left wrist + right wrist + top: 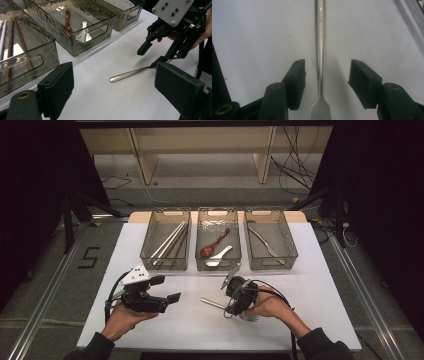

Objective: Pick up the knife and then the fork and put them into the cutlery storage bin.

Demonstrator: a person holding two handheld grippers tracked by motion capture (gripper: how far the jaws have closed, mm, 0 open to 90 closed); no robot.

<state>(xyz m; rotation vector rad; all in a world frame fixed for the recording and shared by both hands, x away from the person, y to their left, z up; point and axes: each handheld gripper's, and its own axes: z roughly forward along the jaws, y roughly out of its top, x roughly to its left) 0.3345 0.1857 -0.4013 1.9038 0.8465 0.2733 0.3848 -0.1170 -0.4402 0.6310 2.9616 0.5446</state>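
A metal utensil lies flat on the white table, handle pointing left; its head is hidden under my right gripper and the hand. My right gripper points down over it. In the right gripper view the jaws stand apart on either side of the utensil's thin neck, with a gap on each side, so my right gripper is open. The left gripper view shows the handle running under that right gripper. My left gripper hovers open and empty at the front left.
Three smoky plastic trays stand in a row at the back. The left tray holds chopsticks, the middle tray a brown spoon and a white spoon, and the right tray a metal fork.
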